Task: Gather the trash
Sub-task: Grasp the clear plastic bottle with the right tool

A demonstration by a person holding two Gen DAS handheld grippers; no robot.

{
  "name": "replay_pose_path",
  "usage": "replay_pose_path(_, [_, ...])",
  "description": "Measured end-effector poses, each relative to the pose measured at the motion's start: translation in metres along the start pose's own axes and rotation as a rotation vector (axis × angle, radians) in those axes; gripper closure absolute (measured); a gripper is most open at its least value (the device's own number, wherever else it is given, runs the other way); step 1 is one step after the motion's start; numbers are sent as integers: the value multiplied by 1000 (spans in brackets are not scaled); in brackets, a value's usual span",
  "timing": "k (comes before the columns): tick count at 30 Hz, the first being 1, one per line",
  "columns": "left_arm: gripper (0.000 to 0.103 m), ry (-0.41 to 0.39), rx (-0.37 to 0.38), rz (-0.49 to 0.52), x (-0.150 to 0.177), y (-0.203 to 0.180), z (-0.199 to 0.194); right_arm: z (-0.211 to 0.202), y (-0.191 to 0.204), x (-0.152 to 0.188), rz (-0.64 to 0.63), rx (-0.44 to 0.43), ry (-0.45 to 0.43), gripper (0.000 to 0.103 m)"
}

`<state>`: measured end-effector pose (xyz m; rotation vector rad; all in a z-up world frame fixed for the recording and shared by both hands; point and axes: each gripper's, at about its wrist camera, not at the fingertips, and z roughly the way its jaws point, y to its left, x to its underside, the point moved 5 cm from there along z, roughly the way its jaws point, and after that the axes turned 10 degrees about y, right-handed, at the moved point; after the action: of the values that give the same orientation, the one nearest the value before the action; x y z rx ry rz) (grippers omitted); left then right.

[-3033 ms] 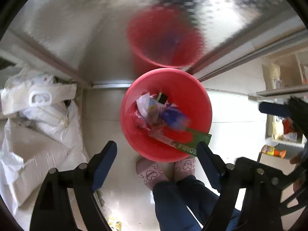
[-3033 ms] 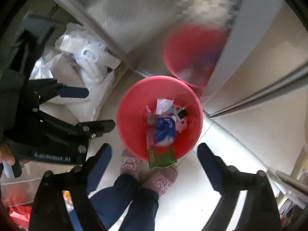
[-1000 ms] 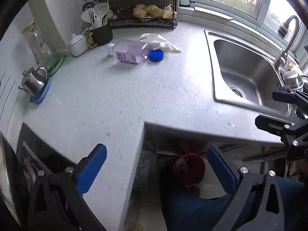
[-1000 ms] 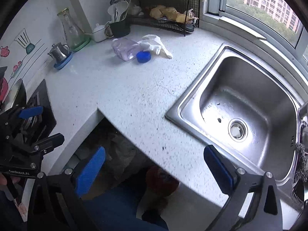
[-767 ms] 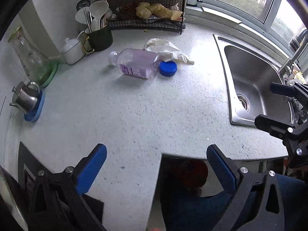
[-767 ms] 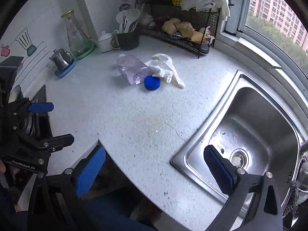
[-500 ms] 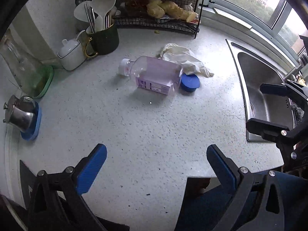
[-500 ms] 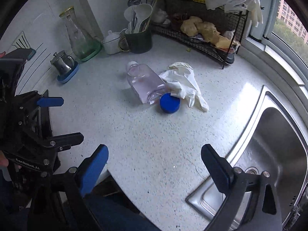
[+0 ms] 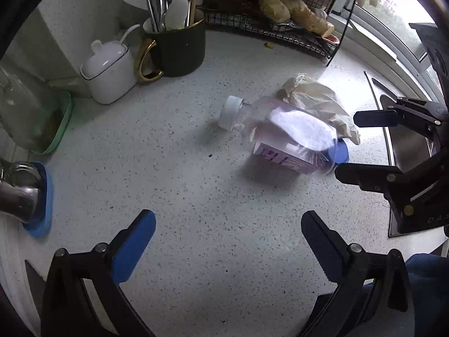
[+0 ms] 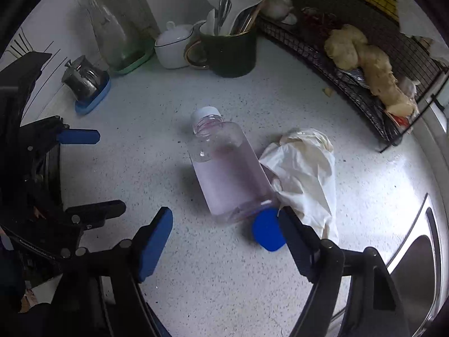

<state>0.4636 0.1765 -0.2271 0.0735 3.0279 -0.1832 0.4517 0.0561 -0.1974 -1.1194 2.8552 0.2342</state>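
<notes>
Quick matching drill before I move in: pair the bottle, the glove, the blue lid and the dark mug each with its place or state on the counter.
Things:
1. plastic bottle
2. crumpled glove
3. blue lid
4. dark mug

States:
A. upright, full of utensils
B. on its side, white cap on
C. flat at the bottle's base
D. bunched beside the bottle, towards the sink

Pairs: 1-B, 2-D, 3-C, 4-A

Your left wrist view looks down and forward over the counter from some way back, its fingers framing the bottle ahead. Your right wrist view sits nearer, facing the bottle from its base end. Both share the bottle, glove, mug and rack.
</notes>
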Motion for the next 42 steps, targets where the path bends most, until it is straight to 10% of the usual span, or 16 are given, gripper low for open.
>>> replay_pose_path(6, [0, 3, 57, -91, -5, 24, 9, 32, -2, -28, -69, 38, 96, 42])
replay_pose_path(42, [0, 76, 29, -134, -7, 31, 43, 87, 44, -65, -123, 1, 184, 37])
